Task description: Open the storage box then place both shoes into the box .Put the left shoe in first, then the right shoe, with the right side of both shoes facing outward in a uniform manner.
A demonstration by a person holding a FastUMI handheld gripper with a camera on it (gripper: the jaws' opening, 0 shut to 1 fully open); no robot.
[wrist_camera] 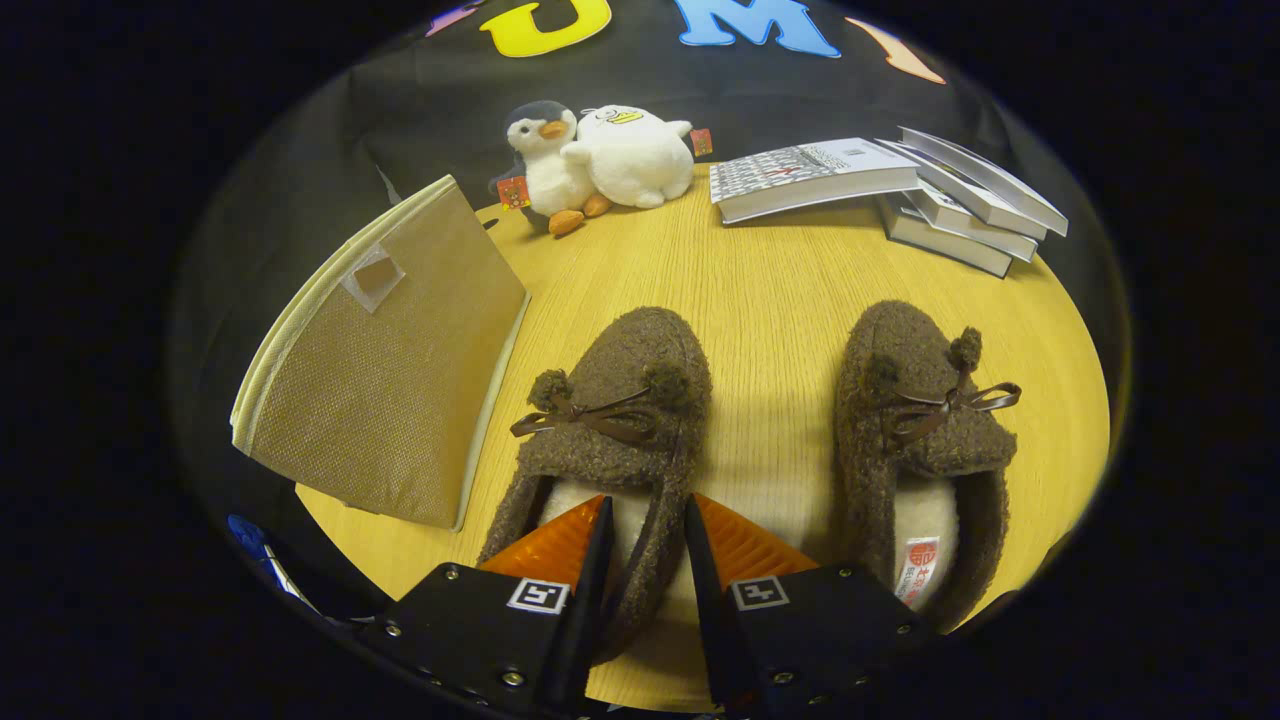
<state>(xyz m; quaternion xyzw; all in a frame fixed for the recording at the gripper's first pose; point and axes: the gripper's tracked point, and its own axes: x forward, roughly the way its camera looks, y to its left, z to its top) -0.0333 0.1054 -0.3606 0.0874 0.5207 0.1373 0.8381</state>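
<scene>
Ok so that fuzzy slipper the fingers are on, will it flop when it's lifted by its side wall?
Probably yes: the left slipper looks soft, so its toe may sag from the gripper pinching one side wall. It seems light for its size. The fuzzy pile should resist slipping, and the flat sole makes rolling unlikely.

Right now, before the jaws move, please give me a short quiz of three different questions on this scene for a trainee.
1. True or false: the beige fabric storage box is already open.
2. Which fuzzy brown slipper has its side wall between the gripper jaws: A) the left slipper; B) the right slipper?
3. Fill in: beyond the slippers, at the far edge of the round wooden table, two plush ____ lean together beside the stacked books.

Key: 1 false, the flap lies shut; 2 A; 3 toys.
</scene>
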